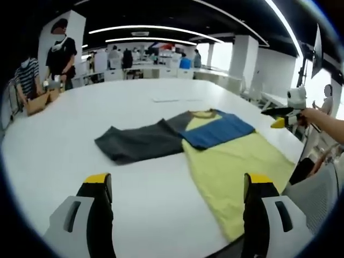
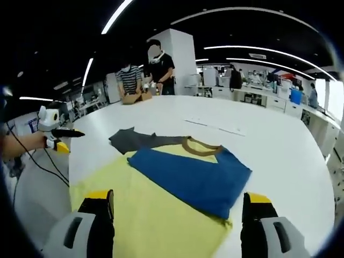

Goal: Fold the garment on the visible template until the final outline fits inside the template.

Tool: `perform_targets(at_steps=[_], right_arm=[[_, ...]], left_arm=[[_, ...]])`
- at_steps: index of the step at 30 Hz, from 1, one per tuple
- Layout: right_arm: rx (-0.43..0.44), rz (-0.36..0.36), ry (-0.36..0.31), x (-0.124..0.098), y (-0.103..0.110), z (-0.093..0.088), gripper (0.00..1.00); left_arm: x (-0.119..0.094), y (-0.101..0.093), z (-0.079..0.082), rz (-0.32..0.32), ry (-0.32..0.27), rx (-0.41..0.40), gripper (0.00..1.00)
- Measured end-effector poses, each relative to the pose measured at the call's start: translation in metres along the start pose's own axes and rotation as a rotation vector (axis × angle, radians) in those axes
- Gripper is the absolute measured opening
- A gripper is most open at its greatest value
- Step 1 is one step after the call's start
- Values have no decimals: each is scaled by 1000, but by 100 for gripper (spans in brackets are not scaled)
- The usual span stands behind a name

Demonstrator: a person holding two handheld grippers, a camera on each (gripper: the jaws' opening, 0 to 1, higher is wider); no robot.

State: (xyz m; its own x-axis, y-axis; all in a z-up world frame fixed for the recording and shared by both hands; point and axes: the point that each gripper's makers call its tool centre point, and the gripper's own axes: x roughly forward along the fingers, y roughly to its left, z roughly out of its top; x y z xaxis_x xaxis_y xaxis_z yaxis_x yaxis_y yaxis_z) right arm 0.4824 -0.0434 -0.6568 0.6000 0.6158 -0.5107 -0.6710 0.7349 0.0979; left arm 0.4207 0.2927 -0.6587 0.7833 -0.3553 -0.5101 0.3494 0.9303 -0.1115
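Garment lies flat near table edge, blue sleeve folded across yellow body, grey sleeve out. Left gripper & right gripper open, empty, above cloth. Risk: one-layer pinch drags hem off edge.

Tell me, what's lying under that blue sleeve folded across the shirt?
The blue sleeve rests on the shirt's yellow body beside the brown collar. Whatever lies beneath the fabric is hidden.
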Motion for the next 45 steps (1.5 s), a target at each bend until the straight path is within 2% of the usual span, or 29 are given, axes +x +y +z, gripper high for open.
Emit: perform_targets(at_steps=[3, 4, 12, 21, 25, 28, 35, 39, 45], right_arm=[[-9, 17, -4, -8, 7, 1, 99], [-9, 21, -4, -10, 9, 0, 99], [-22, 14, -16, -30, 18, 4, 99], [-60, 44, -17, -43, 31, 8, 99], [-72, 44, -8, -45, 33, 5, 99], [-71, 36, 17, -47, 32, 0, 98], [-70, 41, 2, -49, 33, 3, 97], [-85, 44, 12, -49, 33, 3, 96], [-100, 53, 19, -47, 35, 6, 96]], left_arm=[[-1, 7, 5, 16, -11, -4, 98], [-1, 10, 9, 21, -34, -11, 98], [5, 31, 22, 63, -33, 4, 96], [21, 57, 40, 72, -72, -63, 92], [28, 69, 41, 91, -77, -113, 89], [35, 82, 39, 134, -58, -110, 86], [51, 102, 37, 171, -40, -122, 81], [61, 117, 32, 217, -30, -131, 69], [72, 136, 22, 264, -18, -160, 57]])
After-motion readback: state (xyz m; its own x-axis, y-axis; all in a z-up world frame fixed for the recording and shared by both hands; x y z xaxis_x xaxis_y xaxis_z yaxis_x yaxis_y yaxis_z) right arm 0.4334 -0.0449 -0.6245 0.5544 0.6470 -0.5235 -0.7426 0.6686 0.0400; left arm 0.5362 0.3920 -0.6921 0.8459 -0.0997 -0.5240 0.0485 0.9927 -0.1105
